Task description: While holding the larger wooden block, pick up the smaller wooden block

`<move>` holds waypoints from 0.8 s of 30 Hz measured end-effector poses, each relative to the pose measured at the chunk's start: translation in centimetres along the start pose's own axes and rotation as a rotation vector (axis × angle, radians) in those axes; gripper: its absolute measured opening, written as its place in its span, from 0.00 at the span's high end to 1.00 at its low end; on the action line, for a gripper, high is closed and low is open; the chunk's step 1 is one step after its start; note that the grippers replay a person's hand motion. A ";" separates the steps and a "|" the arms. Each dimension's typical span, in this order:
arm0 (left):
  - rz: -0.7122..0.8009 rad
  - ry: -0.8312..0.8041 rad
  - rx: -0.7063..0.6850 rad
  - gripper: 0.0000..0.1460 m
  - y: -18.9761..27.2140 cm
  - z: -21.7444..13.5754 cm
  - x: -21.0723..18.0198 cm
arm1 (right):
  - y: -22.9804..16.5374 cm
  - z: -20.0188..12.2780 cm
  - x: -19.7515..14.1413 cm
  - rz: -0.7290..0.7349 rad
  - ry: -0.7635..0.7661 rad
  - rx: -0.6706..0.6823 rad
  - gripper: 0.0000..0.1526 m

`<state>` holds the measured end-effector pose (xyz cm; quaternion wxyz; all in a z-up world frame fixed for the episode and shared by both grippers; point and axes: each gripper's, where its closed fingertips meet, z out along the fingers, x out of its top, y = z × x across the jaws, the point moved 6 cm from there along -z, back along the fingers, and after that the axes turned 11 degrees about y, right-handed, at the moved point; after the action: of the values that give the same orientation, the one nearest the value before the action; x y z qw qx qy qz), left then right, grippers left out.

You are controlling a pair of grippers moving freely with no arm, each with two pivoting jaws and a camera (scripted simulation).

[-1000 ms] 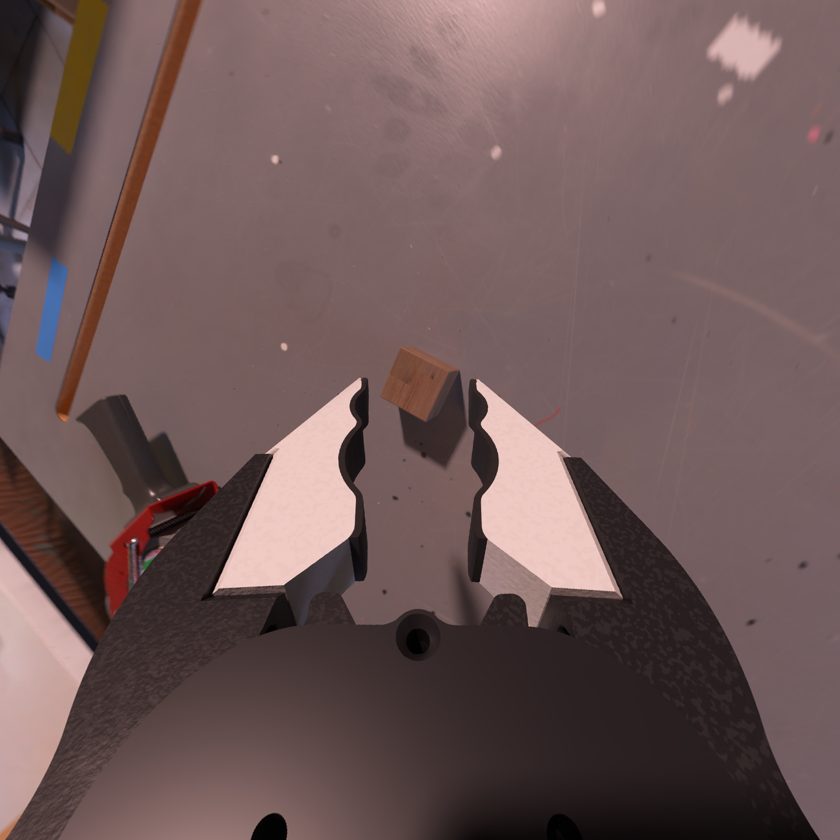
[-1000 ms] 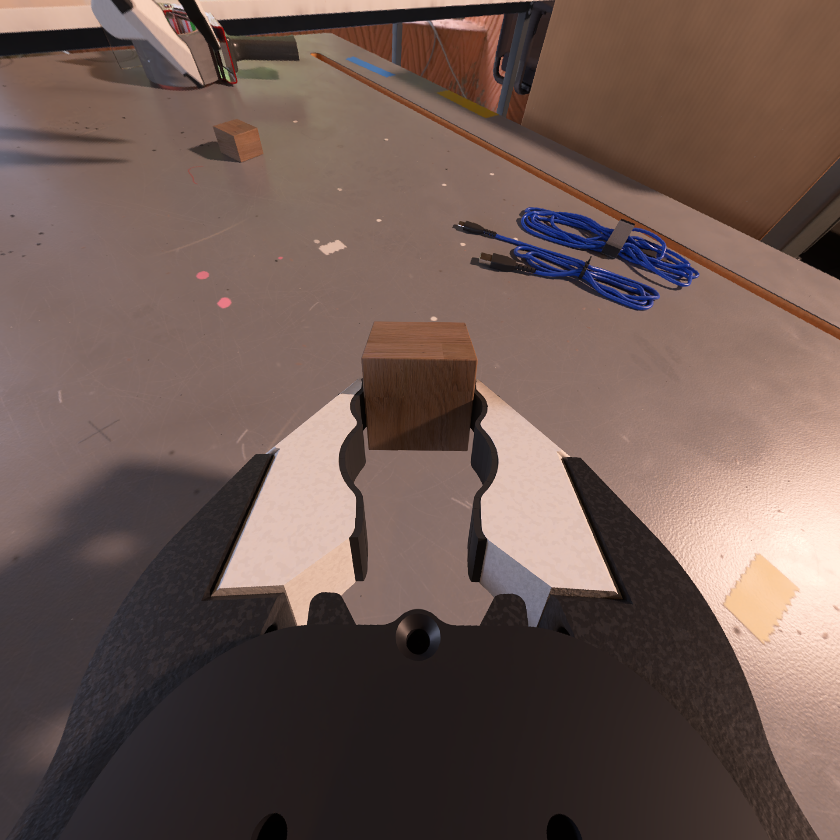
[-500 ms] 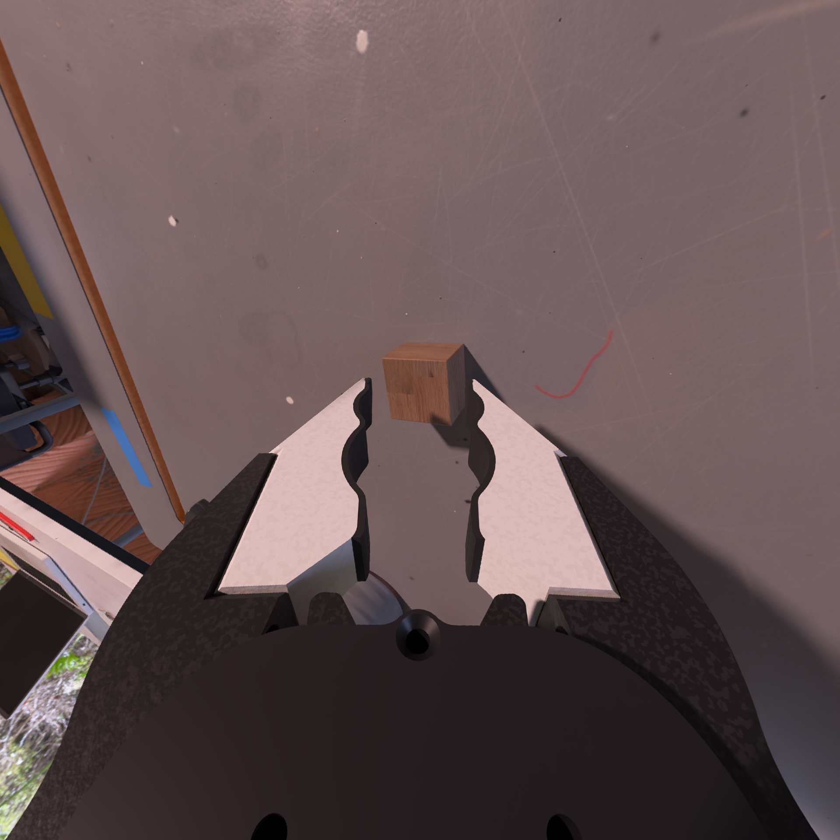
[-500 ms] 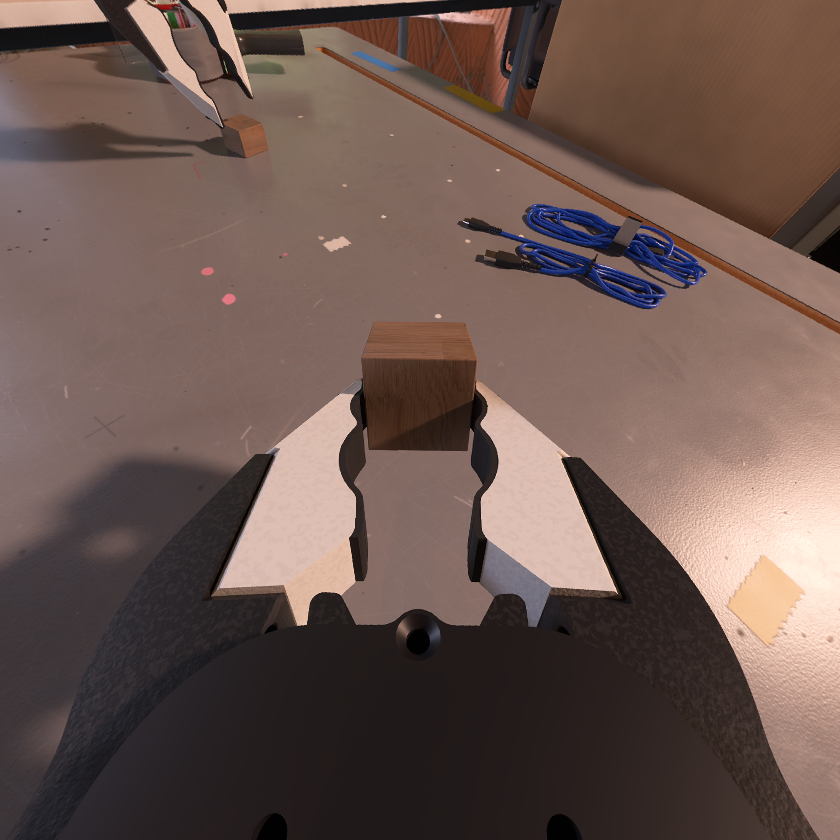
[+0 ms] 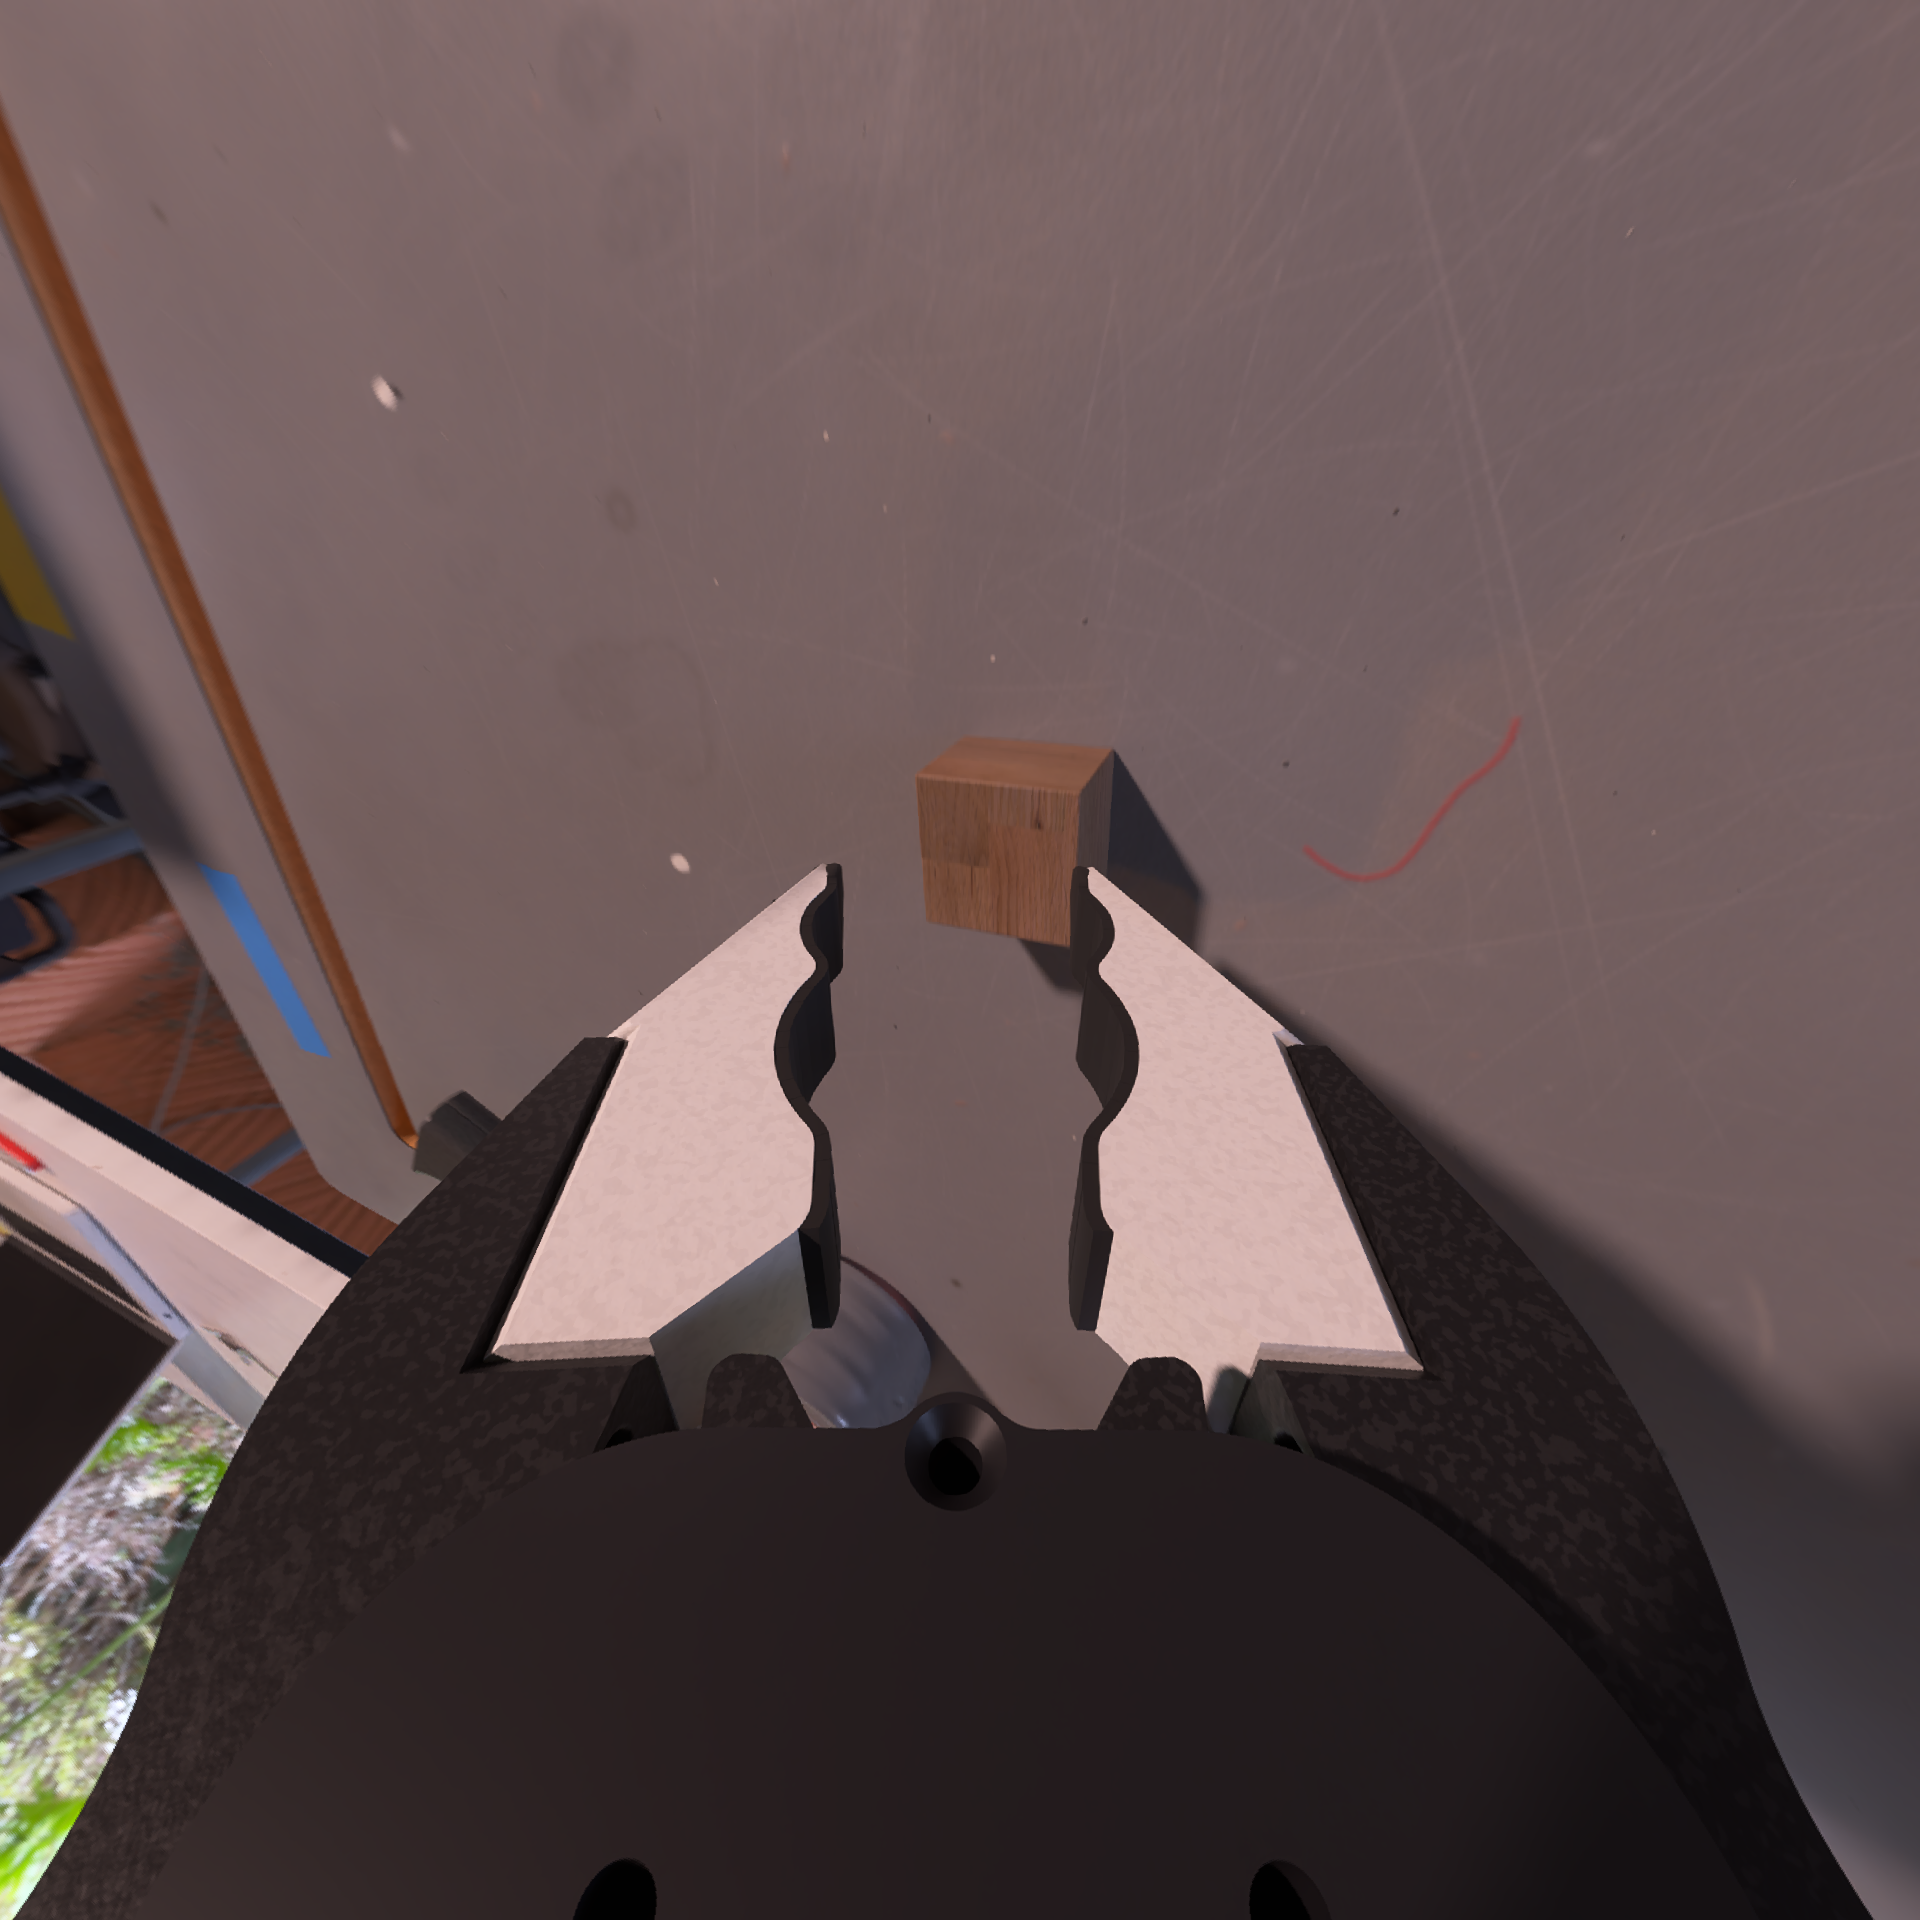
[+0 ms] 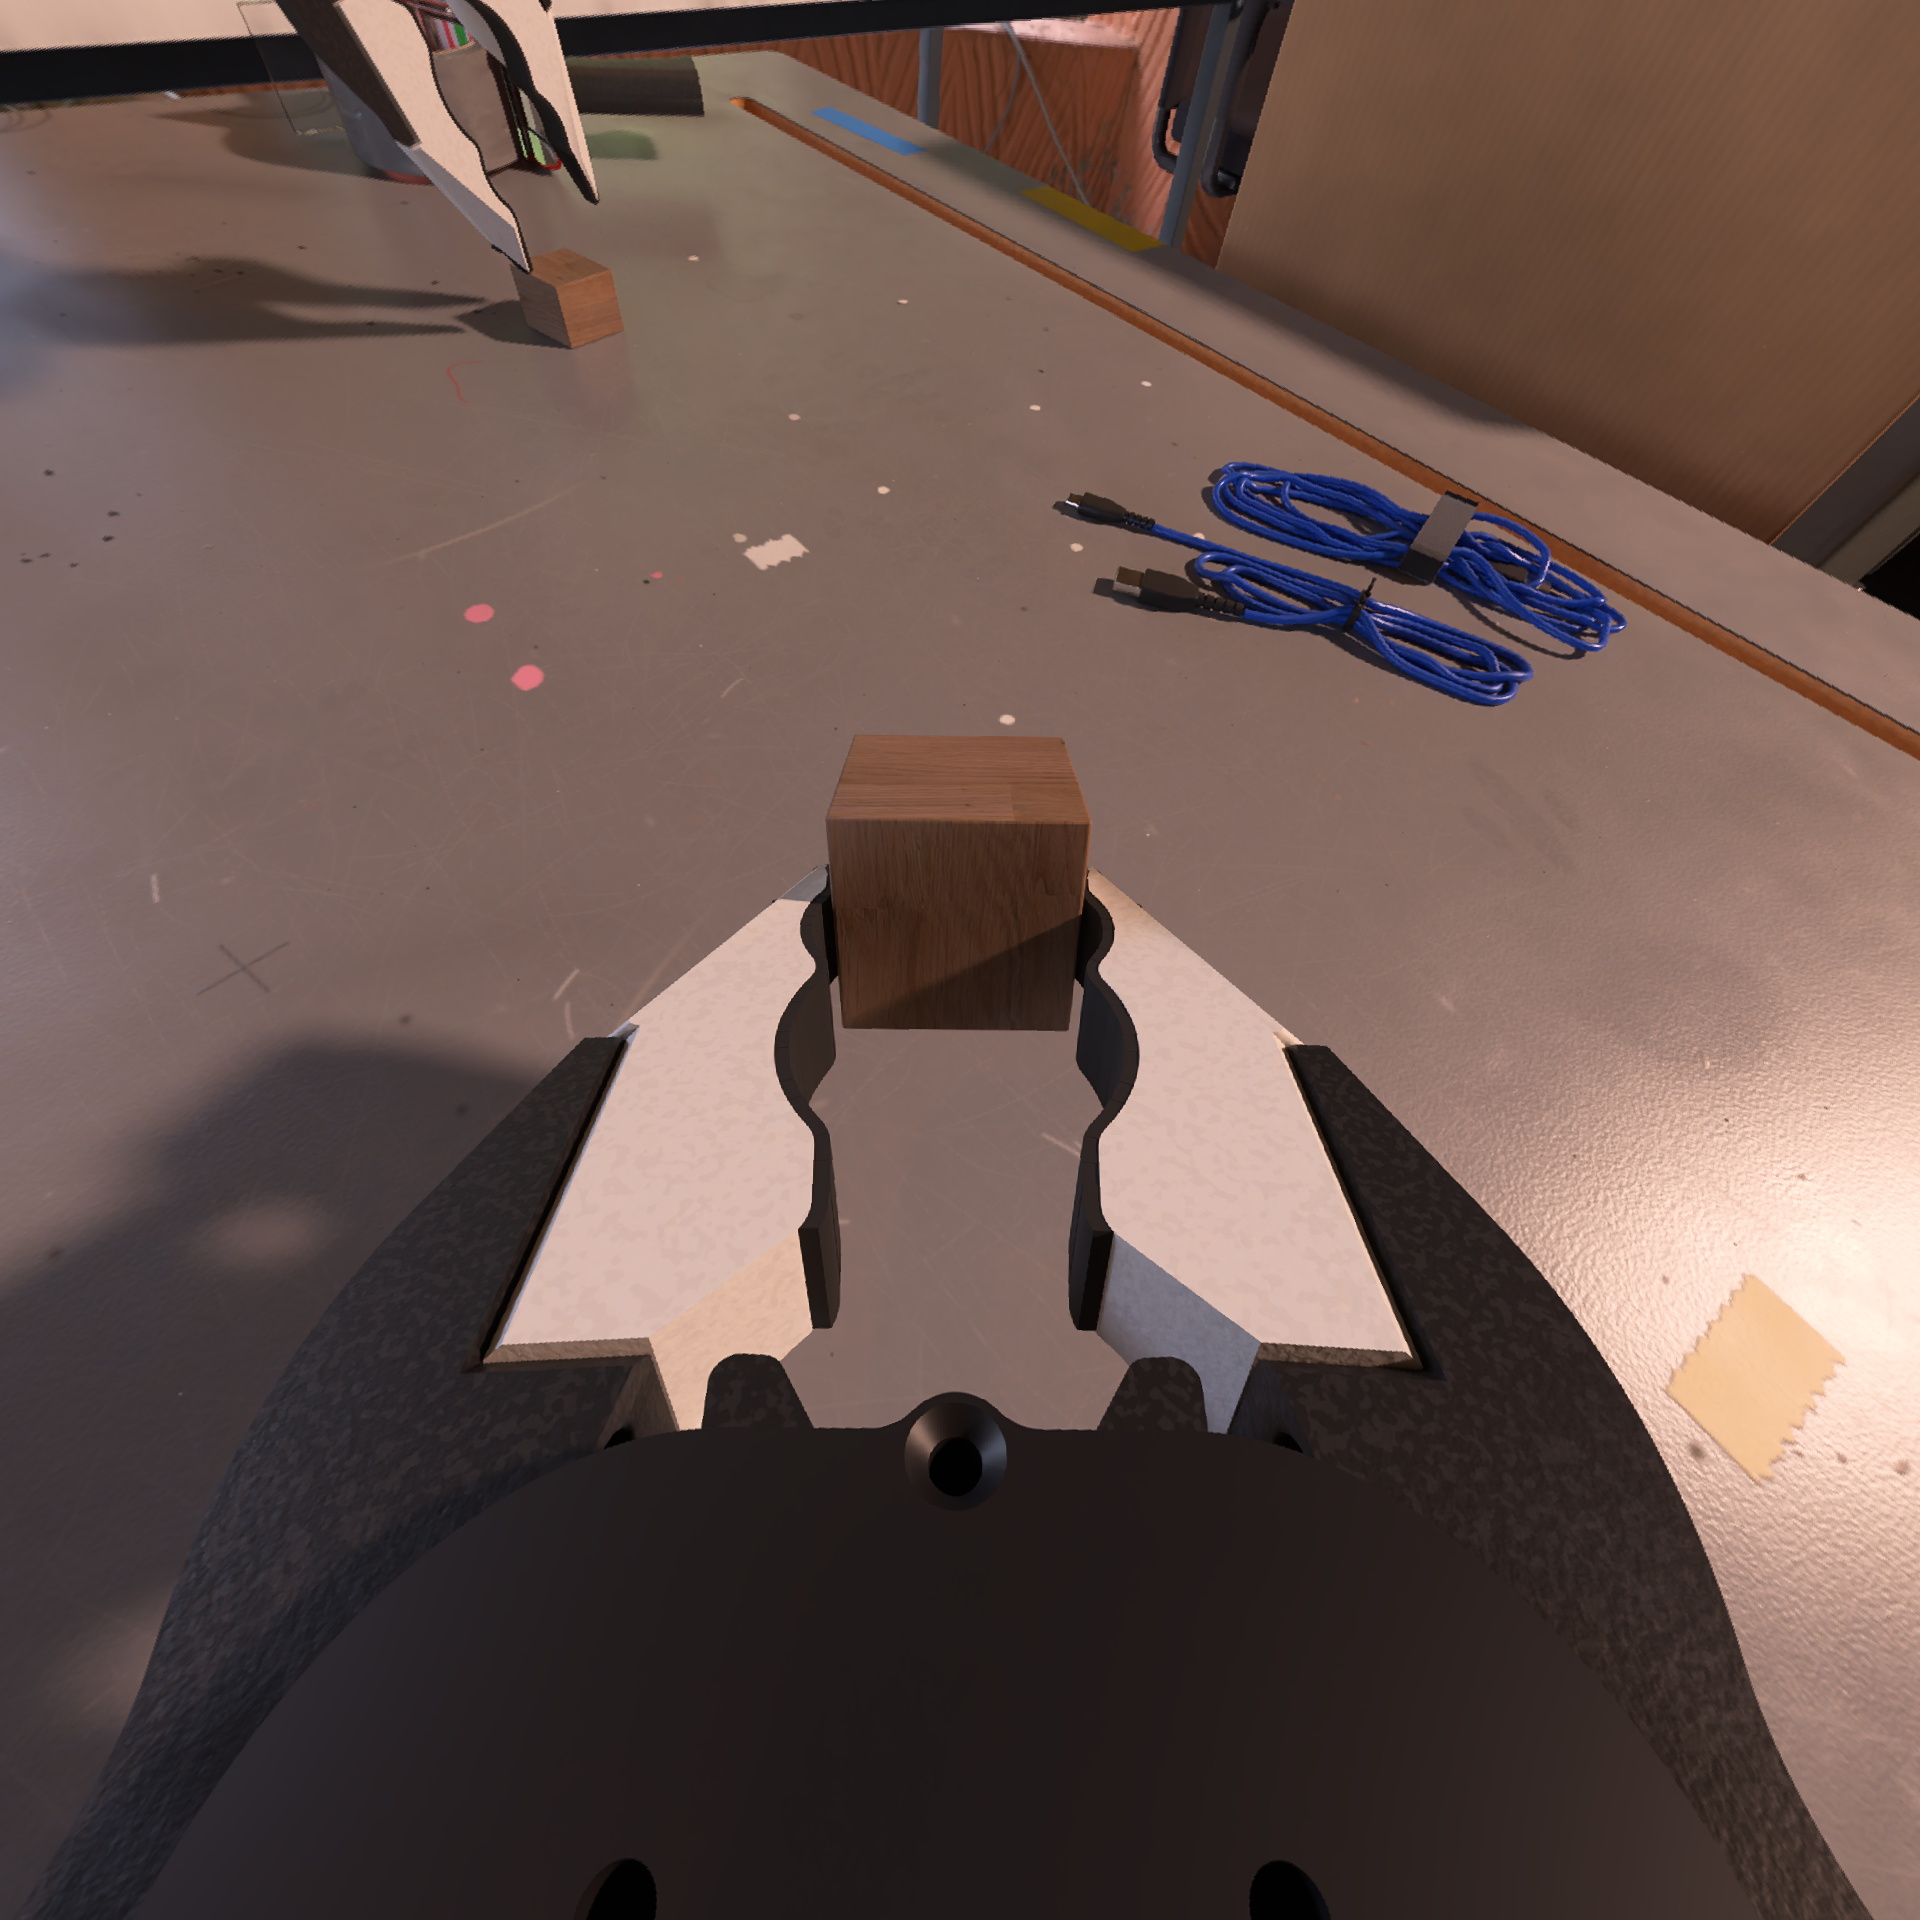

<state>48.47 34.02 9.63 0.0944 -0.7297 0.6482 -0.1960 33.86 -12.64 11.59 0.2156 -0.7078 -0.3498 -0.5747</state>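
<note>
**Two wooden blocks: one gripped, one on the tabletop ahead of spread fingers**

The smaller wooden block (image 5: 1003,847) sits flat on the grey tabletop (image 5: 1143,364), just beyond the tips of the left gripper (image 5: 956,883) and a little toward its right finger; the near lower part of the block lies level with the fingertips, but neither finger visibly touches it; the left gripper's two fingers (image 5: 707,1101) are spread apart with only bare tabletop between them; a shadow falls to the block's right, and a thin red squiggle (image 5: 1423,821) marks the surface farther right.

The larger wooden block (image 6: 956,883) is clamped between the two fingers (image 6: 1195,1143) of the right gripper (image 6: 956,935), held at their tips, its sides pressed against both inner pads; whether it is clear of the tabletop cannot be told.

From the right wrist view the smaller block shows far off at the upper left, with the left gripper tilted down over it, one fingertip at the block's top edge.

Counted: two wooden blocks, two grippers; one bundle of blue cable (image 6: 1392,582) in two coils with two dark plugs lies well to the right; two pink dots (image 6: 504,644), one white scrap of tape (image 6: 777,551) and one tan scrap of tape (image 6: 1756,1371) mark the tabletop; an orange strip (image 5: 187,623) runs along its edge.
</note>
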 end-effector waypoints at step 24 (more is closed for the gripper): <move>-0.472 0.181 -0.033 0.75 -1.2 -4.1 0.4 | -0.1 0.1 0.0 -0.008 0.003 0.014 0.71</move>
<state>47.95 34.29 13.88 -0.0240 -0.8418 0.4688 -0.2665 33.79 -12.51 11.57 0.2187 -0.7039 -0.3564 -0.5741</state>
